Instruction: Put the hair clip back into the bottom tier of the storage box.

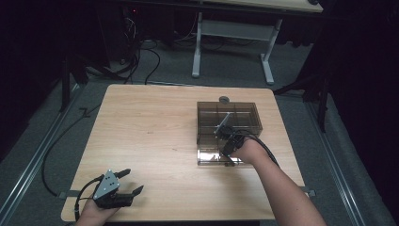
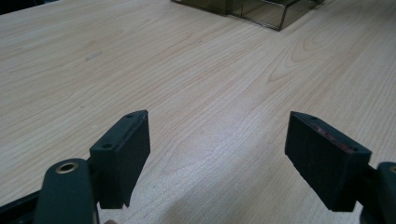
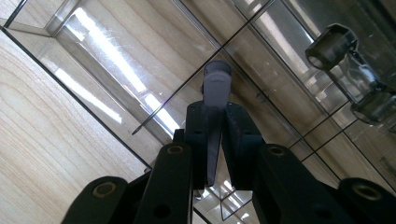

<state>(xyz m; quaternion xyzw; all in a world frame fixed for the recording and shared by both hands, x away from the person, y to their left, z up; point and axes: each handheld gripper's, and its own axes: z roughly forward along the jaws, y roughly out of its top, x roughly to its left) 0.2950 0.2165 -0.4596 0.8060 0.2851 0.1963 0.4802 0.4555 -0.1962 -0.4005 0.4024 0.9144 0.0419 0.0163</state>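
Note:
A smoky clear plastic box [image 1: 249,123] with several compartments stands on the right half of the wooden table [image 1: 150,132], its clear lid [image 1: 209,157] lying open toward me. My right gripper [image 1: 229,146] hovers over the box's near edge. In the right gripper view, the right gripper [image 3: 215,109] is shut on a thin grey translucent plastic piece [image 3: 216,81] that sticks up past the fingertips, above the box's dividers [image 3: 261,70]. My left gripper [image 1: 133,181] rests near the table's front left edge. Seen in its own view, the left gripper [image 2: 217,135] stands open over bare wood.
A small grey round object [image 1: 224,99] lies just beyond the box. A clear hinge or latch part [image 3: 334,44] shows at the box's edge. A corner of the box [image 2: 275,11] is far ahead of the left gripper. Cables and a desk frame [image 1: 233,33] are on the floor behind.

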